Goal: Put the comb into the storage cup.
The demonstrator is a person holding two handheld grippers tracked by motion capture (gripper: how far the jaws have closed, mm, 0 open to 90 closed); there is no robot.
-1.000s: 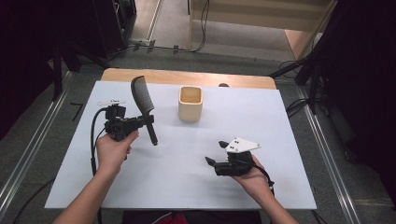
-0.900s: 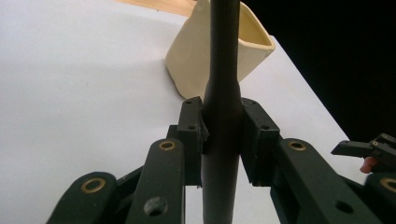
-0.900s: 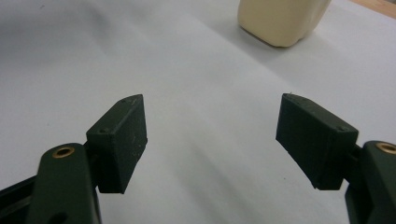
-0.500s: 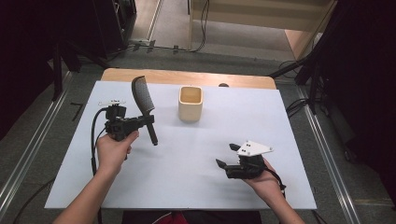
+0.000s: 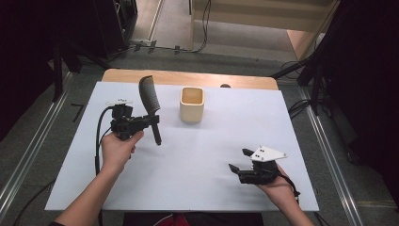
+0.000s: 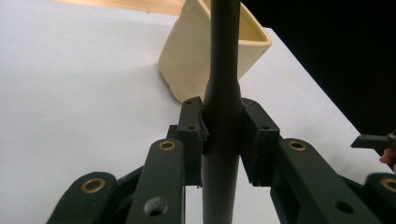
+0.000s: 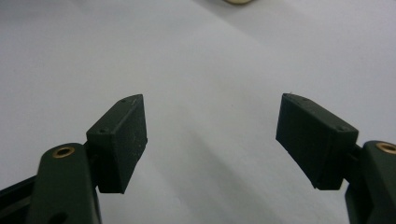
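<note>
A black hairbrush [image 5: 149, 106] stands nearly upright above the table's left half, head up and handle pointing down. My left gripper [image 5: 149, 121] is shut on its handle [image 6: 223, 135], both pads pressed against it. A cream square cup [image 5: 192, 104] stands upright at the table's back middle, just right of the brush; in the left gripper view the cup [image 6: 196, 56] sits right behind the handle. My right gripper [image 5: 238, 160] rests low near the front right of the table, open with nothing between its pads [image 7: 122, 140].
The white table top [image 5: 211, 141] spreads between the two hands. A wooden strip [image 5: 188, 77] runs along its far edge. Metal rails [image 5: 329, 155] flank both sides, with dark equipment beyond. A black cable [image 5: 99, 136] trails from the left gripper.
My right hand has slid right and toward the front edge of the table. The left hand and the brush have kept still.
</note>
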